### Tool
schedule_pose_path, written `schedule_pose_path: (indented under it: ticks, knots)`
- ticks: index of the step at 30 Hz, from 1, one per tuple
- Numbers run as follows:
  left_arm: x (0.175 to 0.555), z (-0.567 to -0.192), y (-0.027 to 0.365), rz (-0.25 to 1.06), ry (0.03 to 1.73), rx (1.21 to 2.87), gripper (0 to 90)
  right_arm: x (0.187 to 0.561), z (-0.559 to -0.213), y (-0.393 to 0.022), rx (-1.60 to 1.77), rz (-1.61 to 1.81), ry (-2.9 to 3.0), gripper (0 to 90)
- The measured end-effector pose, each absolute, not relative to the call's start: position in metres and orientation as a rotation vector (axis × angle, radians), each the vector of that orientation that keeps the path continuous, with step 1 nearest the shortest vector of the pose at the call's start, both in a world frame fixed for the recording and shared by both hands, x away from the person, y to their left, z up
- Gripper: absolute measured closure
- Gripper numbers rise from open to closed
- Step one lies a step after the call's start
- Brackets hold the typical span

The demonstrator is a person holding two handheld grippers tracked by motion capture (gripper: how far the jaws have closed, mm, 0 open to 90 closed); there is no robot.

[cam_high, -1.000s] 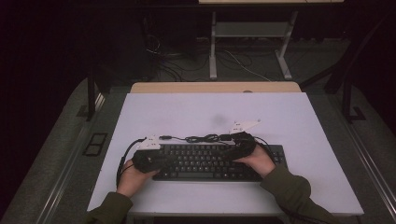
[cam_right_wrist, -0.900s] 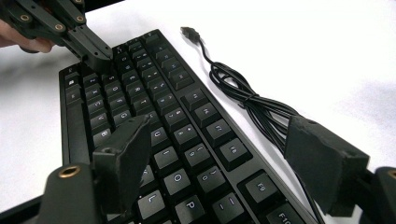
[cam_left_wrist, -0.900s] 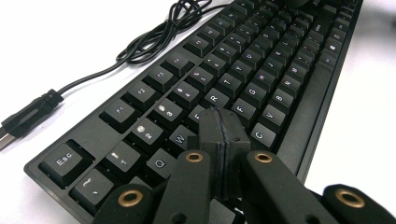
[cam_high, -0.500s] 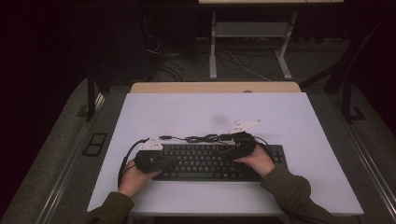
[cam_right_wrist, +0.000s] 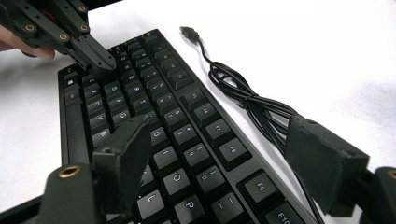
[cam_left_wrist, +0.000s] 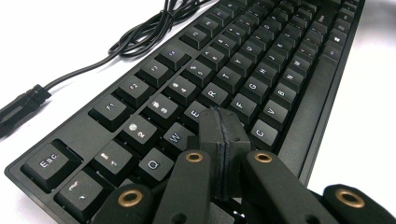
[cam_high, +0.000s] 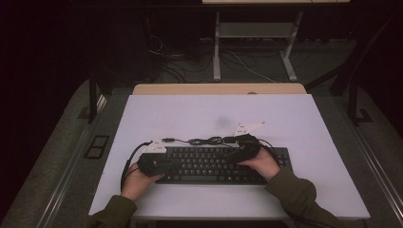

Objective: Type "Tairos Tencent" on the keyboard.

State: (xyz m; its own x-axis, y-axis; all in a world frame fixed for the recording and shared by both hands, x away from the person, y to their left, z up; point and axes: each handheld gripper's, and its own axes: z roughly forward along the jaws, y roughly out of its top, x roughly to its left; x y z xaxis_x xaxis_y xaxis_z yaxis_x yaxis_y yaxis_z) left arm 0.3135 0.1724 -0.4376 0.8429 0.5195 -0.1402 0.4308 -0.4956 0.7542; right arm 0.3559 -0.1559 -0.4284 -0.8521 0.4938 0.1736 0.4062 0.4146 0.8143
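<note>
A black keyboard [cam_high: 214,166] lies near the table's front edge, with its black cable [cam_high: 204,140] bundled just behind it. My left gripper [cam_high: 176,165] is shut with nothing in it; its joined tips [cam_left_wrist: 223,123] rest low over the letter keys near E and D on the keyboard [cam_left_wrist: 261,65]. My right gripper [cam_high: 228,154] stands open above the keyboard's right half. One of its fingers [cam_right_wrist: 123,149] hangs over the keys, the other beyond the back edge above the cable [cam_right_wrist: 252,105]. The left gripper [cam_right_wrist: 100,58] appears far off in the right gripper view.
The cable's USB plug [cam_right_wrist: 187,31] lies loose on the white table [cam_high: 285,118] behind the keyboard. A wooden strip [cam_high: 218,89] borders the far edge. Beyond it, cables and a metal frame [cam_high: 256,33] stand on the dark floor.
</note>
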Motion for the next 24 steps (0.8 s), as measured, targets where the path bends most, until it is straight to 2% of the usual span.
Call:
schedule_pose_path:
  ticks: [24]
  knots:
    - [0.3124, -0.4305, 0.1753, 0.148, 0.693, 2.131, 89.0, 0.3567, -0.428, -0.1568, 0.812, 1.44, 2.555, 22.9]
